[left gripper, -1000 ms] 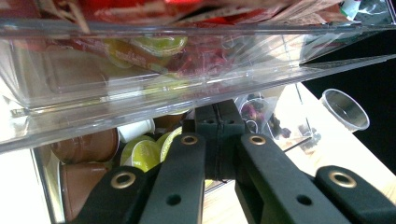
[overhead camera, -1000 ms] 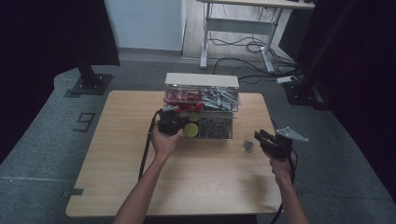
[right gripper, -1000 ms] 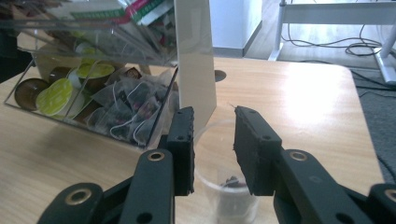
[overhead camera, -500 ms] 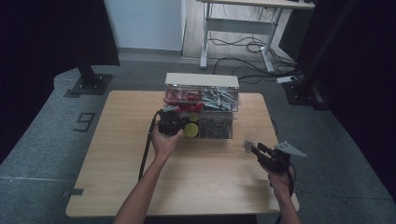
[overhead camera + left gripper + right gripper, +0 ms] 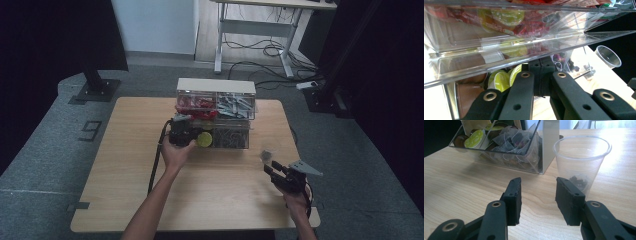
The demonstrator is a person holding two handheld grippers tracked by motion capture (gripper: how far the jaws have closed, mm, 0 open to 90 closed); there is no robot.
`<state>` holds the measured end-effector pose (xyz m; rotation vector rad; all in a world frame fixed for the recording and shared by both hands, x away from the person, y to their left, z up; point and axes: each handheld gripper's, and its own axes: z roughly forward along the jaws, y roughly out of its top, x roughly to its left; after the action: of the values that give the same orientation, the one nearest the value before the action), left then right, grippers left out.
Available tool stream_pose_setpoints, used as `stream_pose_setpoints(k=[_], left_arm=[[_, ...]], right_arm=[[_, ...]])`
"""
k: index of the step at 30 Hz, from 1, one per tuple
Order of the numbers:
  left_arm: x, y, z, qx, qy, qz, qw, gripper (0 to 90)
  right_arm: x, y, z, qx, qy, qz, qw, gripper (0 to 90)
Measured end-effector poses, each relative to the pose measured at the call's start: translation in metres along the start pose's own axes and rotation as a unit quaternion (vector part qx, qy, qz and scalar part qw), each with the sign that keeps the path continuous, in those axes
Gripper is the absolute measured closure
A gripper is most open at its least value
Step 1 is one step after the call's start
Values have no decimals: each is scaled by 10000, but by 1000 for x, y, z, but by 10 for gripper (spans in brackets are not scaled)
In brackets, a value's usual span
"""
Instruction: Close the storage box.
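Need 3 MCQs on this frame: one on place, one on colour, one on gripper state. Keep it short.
1. Where does the clear plastic cup stand?
A. On the table, right of the clear organizer
B. Inside the top drawer
C. On the floor

2. What colour are the lids of the pods seen past the left gripper?
A. Blue
B. Yellow-green
C. White

3. How is the right gripper?
A. Shut on the cup
B. Shut, empty
C. Open, nothing between its jaws

Answers: 1 A, the right gripper view shows the cup on the wood beside the organizer. 2 B, the lids show yellow-green in the left gripper view. 3 C, bare table shows in the gap between the jaws, which have just been opening.
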<state>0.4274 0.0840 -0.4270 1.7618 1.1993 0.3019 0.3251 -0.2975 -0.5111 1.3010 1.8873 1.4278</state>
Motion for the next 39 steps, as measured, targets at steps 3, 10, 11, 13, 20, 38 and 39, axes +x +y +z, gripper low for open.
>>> stream_pose_setpoints(k=[3,10,11,13,20,38,39], left_arm=[[0,-2,-1,6,6,8,10000,900],[-1,-5,-5,-26,-3,9,10000,900],[-1,-5,-6,-34,-6,7,10000,900],[-1,-6,-6,-33,-7,3,10000,900],[0,-11,-7,-15,-13,7,10000,900],[2,-23,-5,27,-28,-37,10000,900],[2,-23,-5,33,-28,-33,10000,900]], right_arm=[[0,-2,-2,10,2,38,10000,555],[-1,-7,-3,67,-24,94,9999,555],[-1,-8,-3,86,-25,116,9999,555],[-2,-9,-3,99,-27,121,9999,555],[-1,-11,-2,115,-35,145,9998,555],[0,-18,-1,177,-73,133,9997,558],[0,-18,-1,183,-69,130,9997,558]])
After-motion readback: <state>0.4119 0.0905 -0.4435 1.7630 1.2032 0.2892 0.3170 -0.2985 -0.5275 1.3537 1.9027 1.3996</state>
